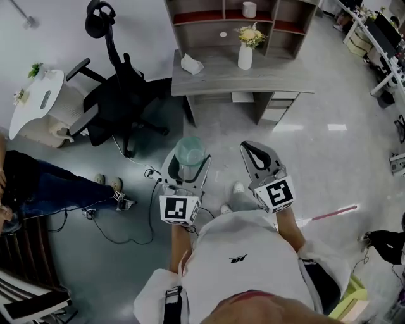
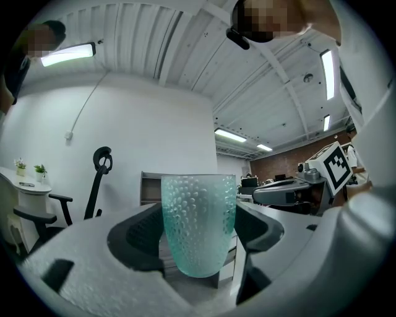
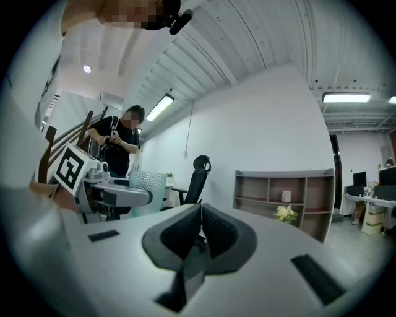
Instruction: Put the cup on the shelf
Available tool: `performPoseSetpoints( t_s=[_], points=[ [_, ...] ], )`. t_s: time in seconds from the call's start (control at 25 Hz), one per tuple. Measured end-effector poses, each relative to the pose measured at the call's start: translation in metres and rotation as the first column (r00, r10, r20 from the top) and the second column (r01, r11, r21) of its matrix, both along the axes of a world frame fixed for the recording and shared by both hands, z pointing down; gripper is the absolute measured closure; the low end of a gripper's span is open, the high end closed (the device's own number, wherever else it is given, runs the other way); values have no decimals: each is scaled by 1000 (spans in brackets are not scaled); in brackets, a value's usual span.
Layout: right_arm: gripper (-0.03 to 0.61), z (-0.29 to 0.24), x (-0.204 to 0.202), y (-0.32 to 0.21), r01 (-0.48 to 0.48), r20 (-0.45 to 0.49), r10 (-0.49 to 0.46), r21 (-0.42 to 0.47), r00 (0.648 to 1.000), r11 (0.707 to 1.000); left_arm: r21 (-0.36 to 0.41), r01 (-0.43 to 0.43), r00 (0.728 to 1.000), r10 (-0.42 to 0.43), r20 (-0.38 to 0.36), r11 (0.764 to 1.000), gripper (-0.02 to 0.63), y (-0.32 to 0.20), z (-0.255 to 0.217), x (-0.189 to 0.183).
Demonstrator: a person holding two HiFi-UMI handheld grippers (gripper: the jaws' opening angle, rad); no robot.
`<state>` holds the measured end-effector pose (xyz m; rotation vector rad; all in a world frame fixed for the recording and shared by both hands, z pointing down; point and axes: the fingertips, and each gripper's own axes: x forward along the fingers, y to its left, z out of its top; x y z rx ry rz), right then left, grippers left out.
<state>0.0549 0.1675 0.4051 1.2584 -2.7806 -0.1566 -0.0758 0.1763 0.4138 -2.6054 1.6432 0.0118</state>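
The gray floor (image 1: 316,164) filled most of the head view. At its far side stood a desk (image 1: 215,82) with the shelf (image 1: 202,31) on its back edge, and the top of the shelf was cut off by the picture's edge. A black chair (image 1: 120,101) stood left of the desk. A second person (image 1: 44,190) sat at the left edge, only partly in view. The left gripper (image 1: 189,166) hung over the floor, well apart from the shelf, with its jaws wide and pressing on both sides of the green cup (image 1: 190,152), which stood upright. The jaws hid the cup's lower part from above. The right gripper (image 1: 258,150) was just beside it, jaws squeezed together with nothing between them. A white vase of flowers (image 1: 245,56) stood near the desk's back edge. A small white mug (image 1: 249,9) sat in the shelf's middle compartment, too small to see well.
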Motion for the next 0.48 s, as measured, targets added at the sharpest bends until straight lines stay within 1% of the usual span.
performPoseSetpoints(
  t_s=[0.48],
  points=[
    [551, 0, -9, -45, 12, 1, -12, 17, 1000, 1000, 6, 14, 1000, -14, 20, 1000, 259, -43, 1, -11]
  ],
)
